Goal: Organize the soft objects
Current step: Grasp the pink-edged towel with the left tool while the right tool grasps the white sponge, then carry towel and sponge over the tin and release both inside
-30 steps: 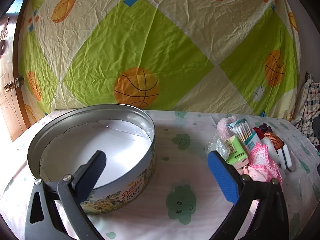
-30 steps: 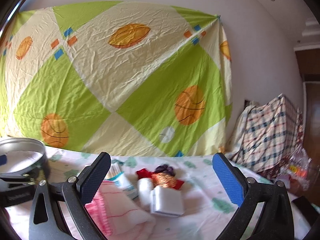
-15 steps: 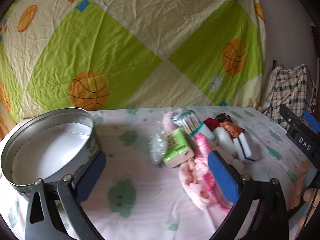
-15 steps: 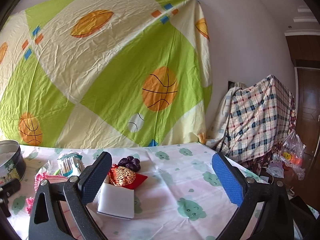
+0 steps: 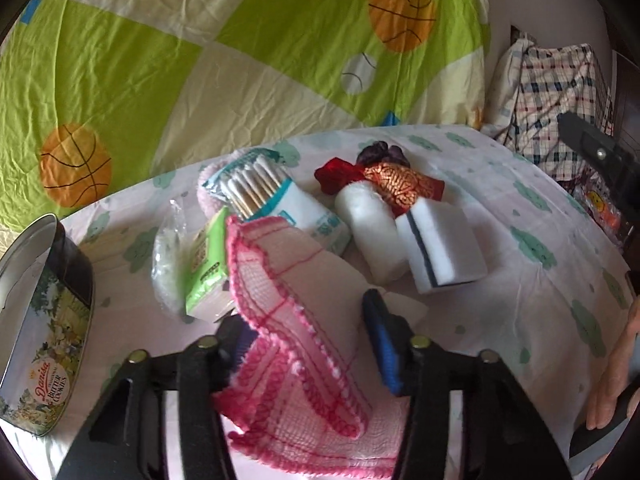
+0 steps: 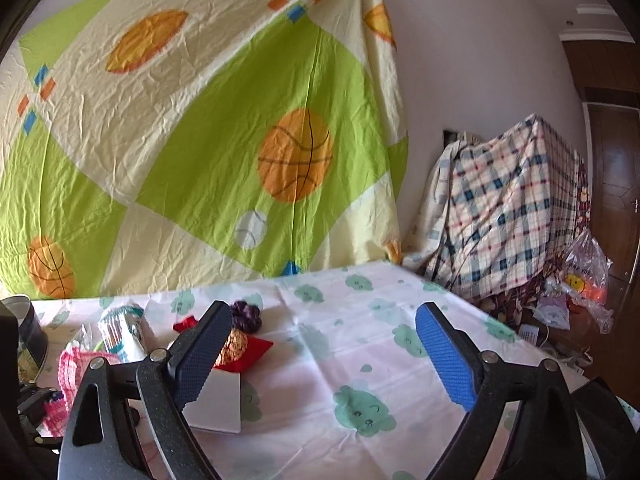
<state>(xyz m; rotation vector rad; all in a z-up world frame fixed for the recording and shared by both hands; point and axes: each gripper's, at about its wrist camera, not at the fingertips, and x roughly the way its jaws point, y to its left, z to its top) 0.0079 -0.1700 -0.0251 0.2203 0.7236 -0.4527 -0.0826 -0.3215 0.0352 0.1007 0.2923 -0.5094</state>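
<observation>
A pink crochet-edged cloth [image 5: 288,280] lies at the front of a pile of soft things on the table. My left gripper [image 5: 308,320] points down at it and its jaws are closing, with the cloth bunched between the blue pads [image 5: 380,340] and pressed by them. Behind the cloth lie a green tissue pack [image 5: 206,264], a cotton-swab pack [image 5: 276,196], a white roll [image 5: 372,232], a white sponge [image 5: 440,248] and a red-gold pouch [image 5: 400,184]. My right gripper [image 6: 323,309] hovers to the right of the pile, jaws wide but closing a little, with only tablecloth between them.
A round cookie tin [image 5: 52,320] stands open at the left of the table. A basketball-print sheet [image 6: 200,140] hangs behind. A plaid-covered heap [image 6: 508,208] and a plastic bag [image 6: 588,272] sit past the table's right edge. A person's hand [image 5: 616,360] shows at the right.
My left gripper swung right from the tin to the pile, tipped down, and its jaws came in around the pink cloth. My right gripper shifted right, away from the pile.
</observation>
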